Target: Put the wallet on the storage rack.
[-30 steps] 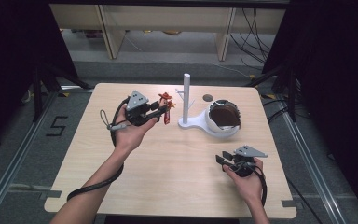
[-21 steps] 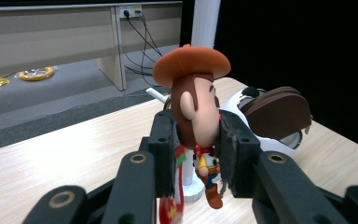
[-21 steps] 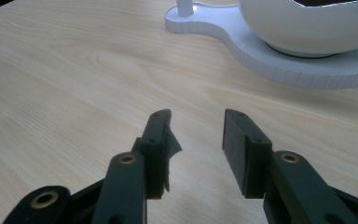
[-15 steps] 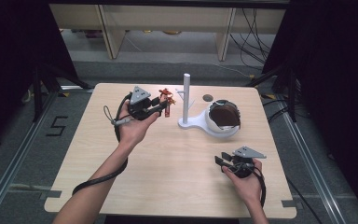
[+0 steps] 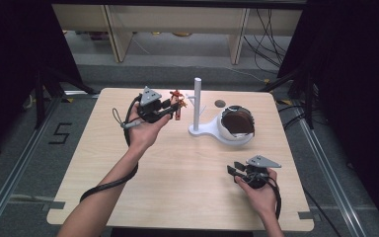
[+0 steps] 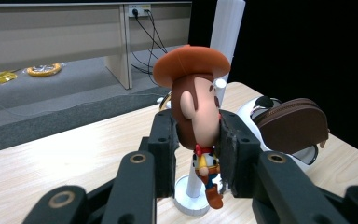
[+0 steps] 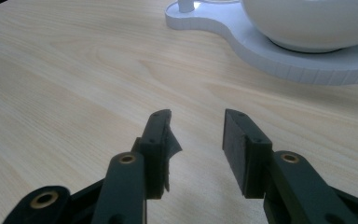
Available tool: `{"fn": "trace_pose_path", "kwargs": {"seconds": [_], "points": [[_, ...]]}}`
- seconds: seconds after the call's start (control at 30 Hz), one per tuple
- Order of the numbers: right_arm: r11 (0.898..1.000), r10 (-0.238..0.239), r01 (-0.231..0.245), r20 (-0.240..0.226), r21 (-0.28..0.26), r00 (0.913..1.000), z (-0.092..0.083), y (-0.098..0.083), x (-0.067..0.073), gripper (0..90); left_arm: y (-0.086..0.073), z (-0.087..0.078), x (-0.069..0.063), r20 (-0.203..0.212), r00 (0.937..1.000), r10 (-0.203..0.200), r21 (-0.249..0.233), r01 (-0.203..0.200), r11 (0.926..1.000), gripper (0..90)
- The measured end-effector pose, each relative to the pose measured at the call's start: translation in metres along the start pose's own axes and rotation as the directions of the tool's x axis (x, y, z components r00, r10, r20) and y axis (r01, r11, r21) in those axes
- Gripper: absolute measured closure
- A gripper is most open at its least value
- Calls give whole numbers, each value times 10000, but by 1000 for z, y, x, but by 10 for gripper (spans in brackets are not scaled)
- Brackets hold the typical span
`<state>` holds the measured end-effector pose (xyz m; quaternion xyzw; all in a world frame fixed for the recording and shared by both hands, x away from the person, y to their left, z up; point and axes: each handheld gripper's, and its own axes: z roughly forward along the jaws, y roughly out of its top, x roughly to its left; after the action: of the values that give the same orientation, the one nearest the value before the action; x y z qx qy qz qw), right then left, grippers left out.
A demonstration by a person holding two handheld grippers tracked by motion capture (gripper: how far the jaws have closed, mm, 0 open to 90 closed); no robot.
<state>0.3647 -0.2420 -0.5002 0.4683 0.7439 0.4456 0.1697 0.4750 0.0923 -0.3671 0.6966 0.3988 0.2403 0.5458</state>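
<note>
**Hanging a cowboy on the post, looks like**

Starting nearest: the right gripper sits low by the table's front edge, jaws apart with nothing between them, well away from the action. Farther out, the left gripper is clamped on a cowboy figure by its head, body dangling upright. Beyond that stands the white post, just right of the figure, so my guess is the left hand does the hanging. A brown pouch sits in the stand's bowl.

Cowboy figurine, upright, clamped in left tongs
</note>
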Motion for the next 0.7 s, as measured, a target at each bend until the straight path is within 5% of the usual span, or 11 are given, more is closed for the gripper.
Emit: {"fn": "trace_pose_path", "kwargs": {"seconds": [0.07, 0.13, 0.2, 0.3, 0.7], "points": [[9999, 26, -27, -25, -146, 10000, 1, 0, 0, 624, 1, 1, -2, 14, 10000, 23, -7, -23, 10000, 681], [9989, 387, -389, 72, 251, 9992, -2, 0, 3, 624, 2, 3, -3, 56, 10000, 34, -24, -34, 10000, 681], [9997, -223, 222, -85, -117, 9997, 2, 0, -2, 624, 4, 4, -6, 106, 9999, 43, -67, -42, 10000, 681], [9997, 175, -173, -78, 153, 9998, 1, -1, 2, 625, 5, 4, -9, 163, 9998, 146, -57, -145, 9999, 682], [9998, 138, -137, -75, 152, 9999, 3, -1, 3, 624, 7, 6, -28, 591, 9951, 789, 27, -792, 9969, 681]]}}
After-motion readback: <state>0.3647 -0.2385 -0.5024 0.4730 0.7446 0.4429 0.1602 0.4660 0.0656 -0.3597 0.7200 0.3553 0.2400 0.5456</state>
